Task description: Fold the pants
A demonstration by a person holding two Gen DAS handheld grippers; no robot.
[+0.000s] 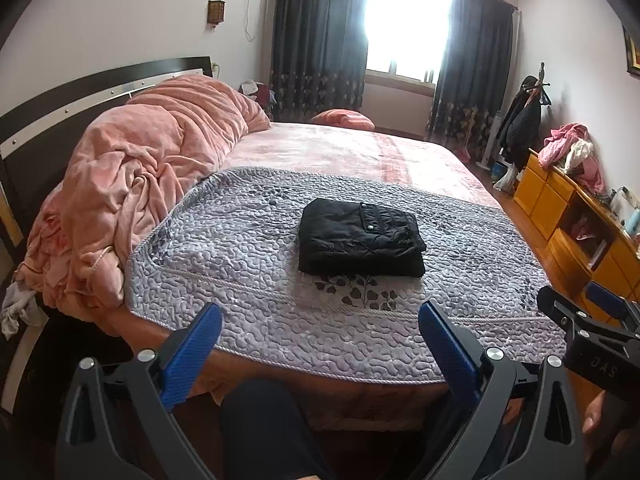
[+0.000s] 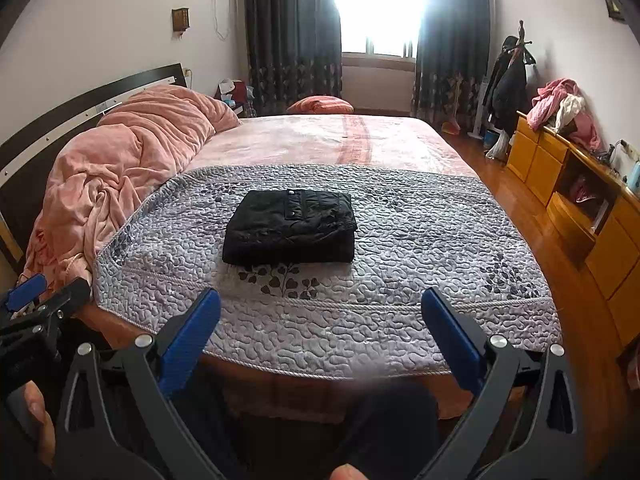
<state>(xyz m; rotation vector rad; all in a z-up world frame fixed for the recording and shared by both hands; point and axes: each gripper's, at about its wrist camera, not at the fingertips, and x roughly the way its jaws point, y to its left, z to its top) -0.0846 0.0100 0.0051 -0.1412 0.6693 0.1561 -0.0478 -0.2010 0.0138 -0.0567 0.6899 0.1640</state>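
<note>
Above the near edge of the bed, we are holding the left gripper (image 1: 320, 334) and right gripper (image 2: 320, 320) with blue fingers spread wide, gripping and touching nothing. Well ahead, the folded black padded pants (image 1: 361, 239) are lying on the grey quilted bedspread (image 1: 224, 248). Dark trouser legs are hiding the bed's front.

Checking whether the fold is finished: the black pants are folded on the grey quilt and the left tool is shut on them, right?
Not quite. The pants are folded on the quilt, but the left tool is open and clear of them, as the left wrist view shows.
</note>
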